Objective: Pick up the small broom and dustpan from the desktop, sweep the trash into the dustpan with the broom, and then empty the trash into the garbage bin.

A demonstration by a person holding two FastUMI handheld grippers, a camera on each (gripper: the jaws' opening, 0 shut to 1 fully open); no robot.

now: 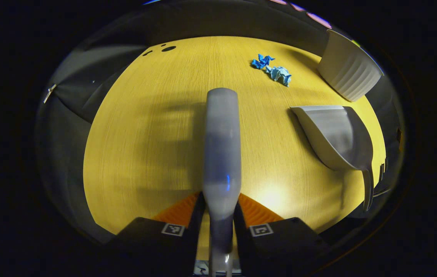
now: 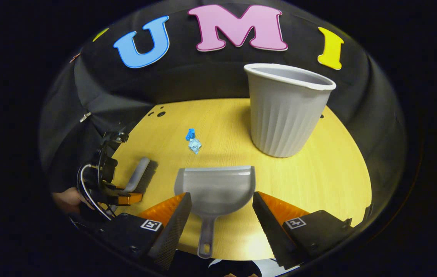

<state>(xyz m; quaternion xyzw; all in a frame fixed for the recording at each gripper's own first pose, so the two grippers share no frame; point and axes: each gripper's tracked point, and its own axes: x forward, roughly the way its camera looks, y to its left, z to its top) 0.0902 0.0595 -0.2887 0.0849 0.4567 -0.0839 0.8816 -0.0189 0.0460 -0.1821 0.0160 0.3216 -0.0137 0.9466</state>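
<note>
Left hand-held gripper (image 1: 220,215): I have its fingers closed narrow on the small broom (image 1: 221,146), one pressing each side of the handle; the broom runs straight out ahead of me over the bench (image 1: 145,146). In the right gripper view I see this same gripper off to the left with the broom (image 2: 138,176) low over the bench, bristles down; I cannot tell whether they touch the wood.

Right hand-held gripper (image 2: 221,215): spread wide, holding nothing. Its two fingers stand either side of the dustpan (image 2: 214,188), apart from it, with the thin handle pointing back toward me between them.

Dustpan: lying flat on the bench, mouth facing away, toward the trash and the bin.

Trash (image 2: 193,141): two small blue crumpled scraps, touching or nearly so, on the bare bench beyond the dustpan and well apart from the broom head. From the left gripper view they sit far ahead and to the right (image 1: 272,69).

Garbage bin (image 2: 286,109): pale ribbed tub, upright at the far right of the bench, mouth open, near the trash.

Step in hand: I judge the pick-up half done, with the broom taken and the dustpan not yet.

Next move: I would bring the right fingers in line with the dustpan handle, low enough to catch that thin stem, and close squarely so the pan does not swivel.
</note>
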